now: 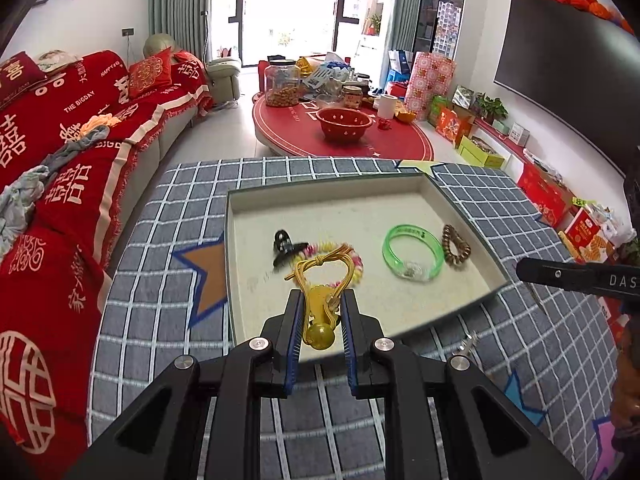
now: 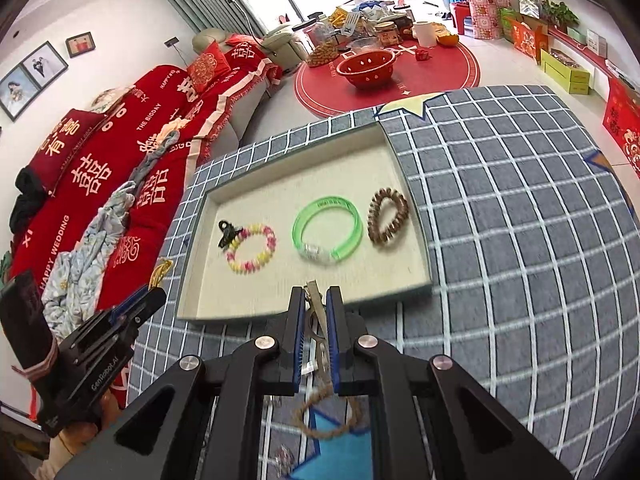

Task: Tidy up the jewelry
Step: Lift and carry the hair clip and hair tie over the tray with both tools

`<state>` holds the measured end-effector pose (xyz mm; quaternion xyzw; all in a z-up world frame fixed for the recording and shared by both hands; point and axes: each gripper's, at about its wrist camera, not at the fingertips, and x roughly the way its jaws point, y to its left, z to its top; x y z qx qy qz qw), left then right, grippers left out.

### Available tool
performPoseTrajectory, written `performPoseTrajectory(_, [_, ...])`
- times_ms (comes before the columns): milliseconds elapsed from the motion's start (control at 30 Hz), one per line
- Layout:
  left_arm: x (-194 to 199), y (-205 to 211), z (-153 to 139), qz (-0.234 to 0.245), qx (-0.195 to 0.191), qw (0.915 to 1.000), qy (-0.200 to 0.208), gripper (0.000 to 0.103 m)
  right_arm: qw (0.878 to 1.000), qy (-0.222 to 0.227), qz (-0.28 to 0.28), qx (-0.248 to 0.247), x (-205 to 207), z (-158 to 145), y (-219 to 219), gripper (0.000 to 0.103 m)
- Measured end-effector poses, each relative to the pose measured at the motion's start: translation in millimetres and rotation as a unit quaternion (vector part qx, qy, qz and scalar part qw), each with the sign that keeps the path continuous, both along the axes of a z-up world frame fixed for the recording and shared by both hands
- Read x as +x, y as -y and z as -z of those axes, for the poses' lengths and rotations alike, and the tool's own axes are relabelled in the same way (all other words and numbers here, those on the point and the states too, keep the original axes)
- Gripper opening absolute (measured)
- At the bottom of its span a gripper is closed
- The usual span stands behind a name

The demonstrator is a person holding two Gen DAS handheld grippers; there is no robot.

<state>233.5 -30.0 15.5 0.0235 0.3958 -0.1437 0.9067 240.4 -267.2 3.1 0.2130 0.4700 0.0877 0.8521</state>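
Observation:
My left gripper (image 1: 321, 298) is shut on a gold cord pendant (image 1: 320, 312) and holds it above the near edge of the beige tray (image 1: 400, 206). In the tray lie a black hair claw (image 1: 285, 245), a pink-and-yellow bead bracelet (image 1: 352, 260), a green bangle (image 1: 412, 251) and a brown bead bracelet (image 1: 455, 246). My right gripper (image 2: 316, 294) is shut on a silver metal hair clip (image 2: 314, 312) just short of the tray's near rim (image 2: 312, 308). A thin brown bracelet (image 2: 326, 416) lies on the cloth below it.
The tray sits on a grey checked cloth (image 2: 500, 240) with star patches. A red sofa (image 1: 60, 184) is to the left. A red round table (image 1: 340, 136) with a red colander and jars stands beyond. Boxes line the right wall.

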Motion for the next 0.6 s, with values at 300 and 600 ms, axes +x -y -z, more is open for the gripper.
performPoseTrajectory(300, [49, 14, 28, -0.015, 0.032, 0.9992, -0.017, 0.032, 1.000, -0.010, -0.003, -0.013, 58, 19, -14, 0.011])
performPoseTrajectory(600, [64, 27, 55, -0.015, 0.066, 0.9973, -0.027, 0.032, 0.998, -0.034, 0.024, -0.037, 75, 52, -6, 0.011])
